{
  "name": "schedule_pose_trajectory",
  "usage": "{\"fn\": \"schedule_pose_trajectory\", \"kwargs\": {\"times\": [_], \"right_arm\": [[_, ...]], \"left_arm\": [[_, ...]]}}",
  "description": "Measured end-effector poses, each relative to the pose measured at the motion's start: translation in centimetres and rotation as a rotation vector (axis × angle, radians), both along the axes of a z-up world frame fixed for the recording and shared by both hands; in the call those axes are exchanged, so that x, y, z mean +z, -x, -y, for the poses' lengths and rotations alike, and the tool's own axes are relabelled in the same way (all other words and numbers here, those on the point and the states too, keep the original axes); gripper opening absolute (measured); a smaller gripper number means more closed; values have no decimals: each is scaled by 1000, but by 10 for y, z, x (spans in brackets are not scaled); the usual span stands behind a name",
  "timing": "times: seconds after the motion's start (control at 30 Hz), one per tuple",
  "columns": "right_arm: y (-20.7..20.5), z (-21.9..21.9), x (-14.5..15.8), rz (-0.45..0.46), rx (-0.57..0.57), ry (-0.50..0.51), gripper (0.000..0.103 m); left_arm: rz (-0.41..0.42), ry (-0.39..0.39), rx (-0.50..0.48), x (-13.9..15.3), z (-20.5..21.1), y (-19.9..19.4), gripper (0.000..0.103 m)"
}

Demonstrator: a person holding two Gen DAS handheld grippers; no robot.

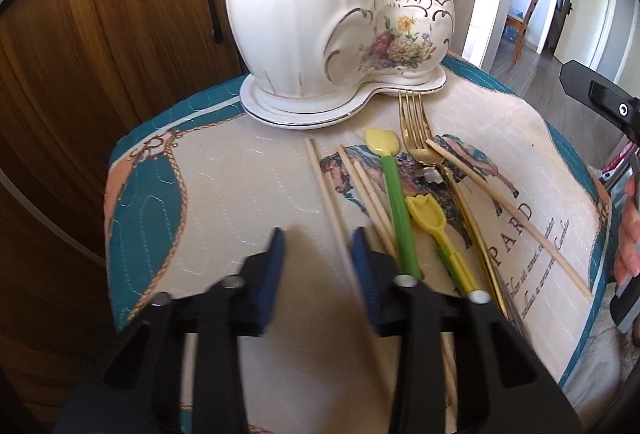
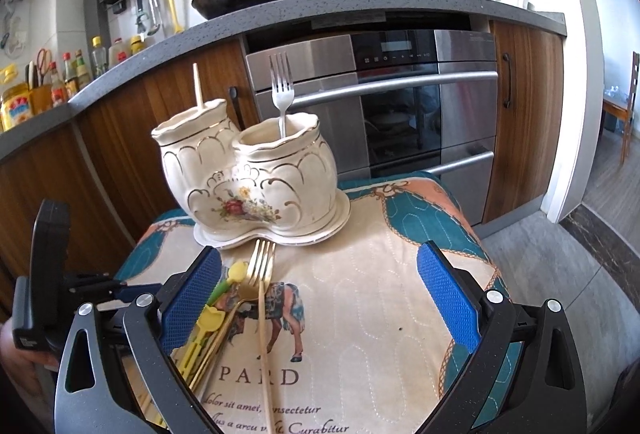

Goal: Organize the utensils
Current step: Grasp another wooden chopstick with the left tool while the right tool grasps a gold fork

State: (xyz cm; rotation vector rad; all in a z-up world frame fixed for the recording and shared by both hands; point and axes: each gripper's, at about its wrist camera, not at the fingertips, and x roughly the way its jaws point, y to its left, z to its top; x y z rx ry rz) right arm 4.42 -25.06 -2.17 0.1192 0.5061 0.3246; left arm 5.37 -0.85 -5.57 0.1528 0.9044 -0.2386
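The left gripper [image 1: 318, 250] is low over the mat [image 1: 224, 193], and its jaws stand a moderate way apart with nothing between them. A chopstick [image 1: 326, 193] runs just beside its right finger; whether the pad touches it I cannot tell. I judge that the step in hand is to pick this chopstick. To do it well, the jaws should come down with 1 finger on each side of the stick, close on it alone, and not catch the 2 chopsticks [image 1: 366, 185] that lie just to the right.

The right gripper [image 2: 320, 298] is wide open and holds nothing. It hovers over the mat, and its left finger is above the green spoon [image 2: 224, 288] and the small yellow spoon [image 2: 208, 322]. Between its fingers lie the gold fork [image 2: 256, 274] and 1 more chopstick [image 2: 264, 346].

Farther, at the back of the mat, stands the holder [image 2: 256, 177] with its 2 cups. The left cup already has 1 chopstick [image 2: 197, 85] upright, and the right cup has a silver fork [image 2: 281, 89]. So I think each chopstick belongs in the left cup and the gold fork in the right one.
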Motion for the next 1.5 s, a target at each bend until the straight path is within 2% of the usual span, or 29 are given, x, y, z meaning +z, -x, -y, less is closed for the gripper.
{"fn": "schedule_pose_trajectory", "kwargs": {"times": [0.13, 0.23, 0.33, 0.57, 0.63, 0.73, 0.83, 0.93, 1.03, 1.13, 1.3, 1.4, 1.5], "right_arm": [[0, -1, 0, 1, 2, 3, 97], [0, -3, -2, -7, 8, 16, 97], [-1, -6, -3, -19, 16, 32, 97], [-2, -33, -14, -101, 101, 62, 94], [-1, -44, -18, -127, 138, 82, 76], [-2, -66, -29, -181, 193, 134, 54], [-5, -77, -38, -229, 222, 146, 39], [-8, -80, -41, -247, 222, 145, 30], [-10, -82, -41, -260, 233, 129, 26], [-13, -82, -45, -280, 230, 127, 22], [-17, -82, -52, -333, 252, 98, 20], [-17, -79, -53, -350, 259, 69, 18], [-20, -73, -55, -374, 273, 12, 16]], "left_arm": [[14, -18, -1, 0, 3, -2, 15], [18, -13, -5, 1, 3, -2, 6], [19, 7, 6, 2, -1, -2, 6], [84, 58, 20, 23, -8, 8, 6], [83, 56, 7, 23, -5, 8, 6], [76, 36, 1, 20, -3, 6, 6], [51, 24, -12, 15, -7, 7, 6], [10, 8, -42, 8, -8, 7, 6], [-45, 7, -80, 4, -8, 8, 6], [-67, -25, -76, 6, -5, 3, 6], [-107, -82, -102, 6, 2, 2, 8], [-136, -94, -99, 7, 0, 1, 12], [-152, -92, -94, 8, -1, 0, 12]]}}
